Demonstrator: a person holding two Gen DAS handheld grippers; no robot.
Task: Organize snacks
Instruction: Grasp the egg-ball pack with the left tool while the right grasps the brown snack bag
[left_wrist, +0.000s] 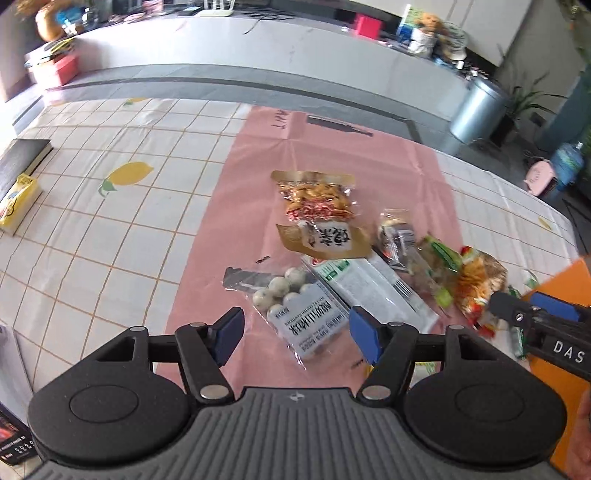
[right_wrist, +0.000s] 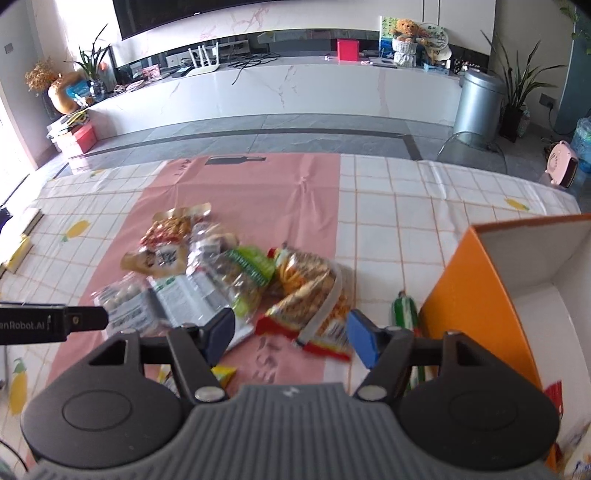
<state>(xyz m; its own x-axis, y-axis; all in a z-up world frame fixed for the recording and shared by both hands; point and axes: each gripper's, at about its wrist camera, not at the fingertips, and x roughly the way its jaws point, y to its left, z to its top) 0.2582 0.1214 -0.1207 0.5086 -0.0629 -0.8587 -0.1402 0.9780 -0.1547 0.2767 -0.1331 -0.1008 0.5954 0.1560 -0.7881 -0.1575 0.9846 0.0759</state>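
**Snack packets heaped on pink mat, both grippers spread wide and empty**

The left gripper (left_wrist: 296, 334) hovers with its blue pads far apart, holding nothing, directly over a clear bag of white round candies (left_wrist: 295, 308). Beside that bag lies a white-and-green flat packet (left_wrist: 373, 288), and beyond them a gold-edged pouch of shredded snack (left_wrist: 319, 210).

The right gripper (right_wrist: 291, 338) is equally wide and empty, just short of a red-and-orange crisp bag (right_wrist: 314, 295). An open orange cardboard box (right_wrist: 476, 295) stands to its right on the checked tabletop (right_wrist: 406, 221). The pink mat (right_wrist: 258, 184) stretches beyond.
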